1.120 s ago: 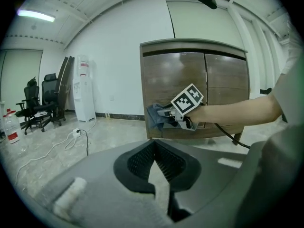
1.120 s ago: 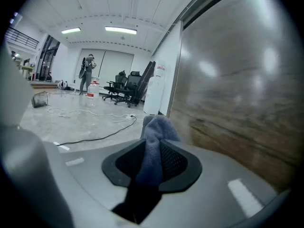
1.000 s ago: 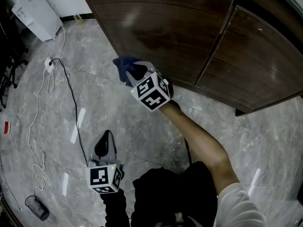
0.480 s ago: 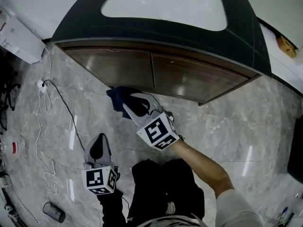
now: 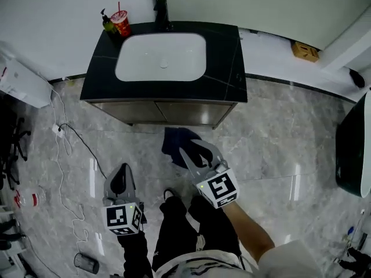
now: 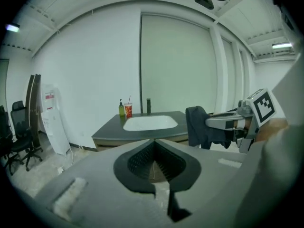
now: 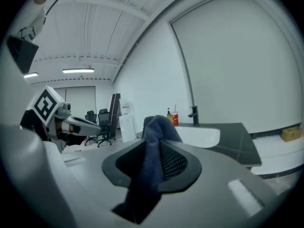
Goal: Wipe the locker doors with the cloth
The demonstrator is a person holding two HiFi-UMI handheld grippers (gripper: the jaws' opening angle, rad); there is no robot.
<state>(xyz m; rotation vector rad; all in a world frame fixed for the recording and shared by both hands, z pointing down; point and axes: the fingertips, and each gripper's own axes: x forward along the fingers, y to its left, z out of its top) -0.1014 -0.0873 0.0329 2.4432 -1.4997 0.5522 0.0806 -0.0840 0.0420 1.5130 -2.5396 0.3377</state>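
A dark blue cloth (image 5: 177, 143) hangs bunched from my right gripper (image 5: 196, 150), whose jaws are shut on it; in the right gripper view the cloth (image 7: 154, 165) fills the gap between the pads. The brown cabinet doors (image 5: 156, 113) under the black counter (image 5: 223, 68) show only as a thin strip from above, a short way beyond the cloth. My left gripper (image 5: 120, 179) is lower left over the floor, shut and empty, its pads (image 6: 142, 158) meeting at the tip. The left gripper view shows the cloth (image 6: 198, 127) held off to the right.
A white sink (image 5: 162, 57) sits in the counter, with a tap (image 5: 161, 7), a red cup (image 5: 120, 22) and a soap bottle (image 5: 107, 23) behind it. A white unit (image 5: 23, 86) and a cable (image 5: 64, 149) lie left. A black bin (image 5: 353, 149) stands right.
The view has risen from close on the doors to high above the counter. Both grippers have come up and back from the doors, the right one still carrying the cloth.
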